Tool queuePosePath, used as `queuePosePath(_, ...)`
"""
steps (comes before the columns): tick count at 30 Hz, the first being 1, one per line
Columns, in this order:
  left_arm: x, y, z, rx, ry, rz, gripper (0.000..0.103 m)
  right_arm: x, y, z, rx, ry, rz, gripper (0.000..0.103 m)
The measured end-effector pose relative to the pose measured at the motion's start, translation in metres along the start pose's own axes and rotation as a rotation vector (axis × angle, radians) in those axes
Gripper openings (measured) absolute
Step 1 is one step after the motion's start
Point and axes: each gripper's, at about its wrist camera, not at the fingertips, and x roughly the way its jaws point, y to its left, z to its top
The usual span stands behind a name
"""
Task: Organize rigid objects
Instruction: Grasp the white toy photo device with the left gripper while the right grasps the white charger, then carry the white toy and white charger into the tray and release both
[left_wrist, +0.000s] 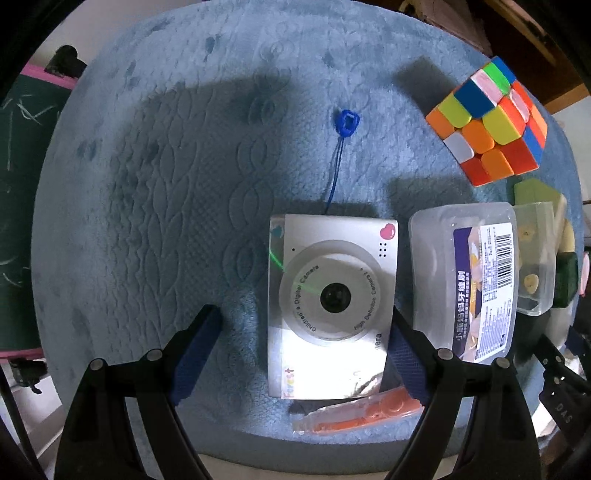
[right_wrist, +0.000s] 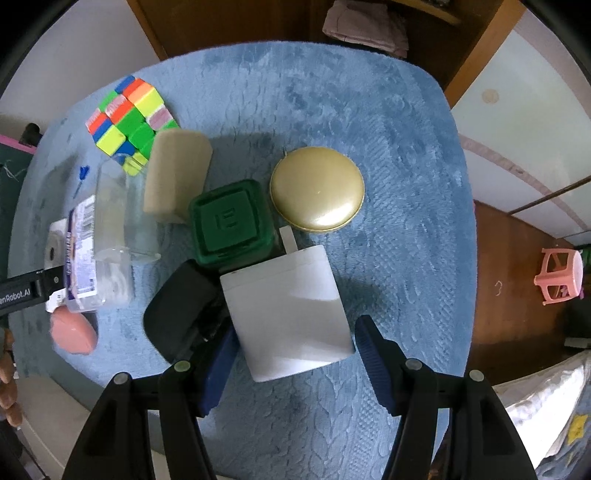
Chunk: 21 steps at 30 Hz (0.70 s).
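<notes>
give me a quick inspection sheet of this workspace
surface: blue quilted mat, no spills seen
job's things: toy camera, cube, clear box, white box, green block, gold disc, tan block
clutter: orange tool, pink thing
grippers: left gripper open, straddling camera; right gripper open around white box
cables: blue strap on camera
surroundings: pink stool, wood floor

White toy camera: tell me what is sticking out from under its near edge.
An orange utility knife in clear wrapping pokes out below the white toy camera, lying on the blue blanket. Whether it continues underneath is hidden.
</notes>
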Motion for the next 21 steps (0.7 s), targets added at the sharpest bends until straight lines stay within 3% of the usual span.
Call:
queuePosePath(3, -0.001, 0.001, -0.003, -0.003, -0.005, -0.006, 0.085, 0.005, 0.001, 0.001, 0.012, 0.006, 0.002, 0.065)
queuePosePath(5, -0.001, -0.004, -0.002, 0.01, -0.016, -0.015, 0.077, 0.006, 0.0, 0.003, 0.015, 0.004, 0.004, 0.064)
queuePosePath(7, -0.006, -0.007, -0.007, 0.044, -0.036, -0.025, 0.06, 0.007, 0.004, 0.004, 0.009, 0.0, 0.001, 0.062)
queuePosePath(11, -0.008, -0.004, -0.016, 0.061, -0.05, -0.014, 0.06, 0.008, 0.006, 0.005, 0.033, -0.007, 0.009, 0.061)
queuePosePath(21, -0.051, 0.032, -0.04, 0.033, -0.114, -0.112, 0.06, -0.025, -0.012, -0.016, 0.116, -0.05, 0.064, 0.057)
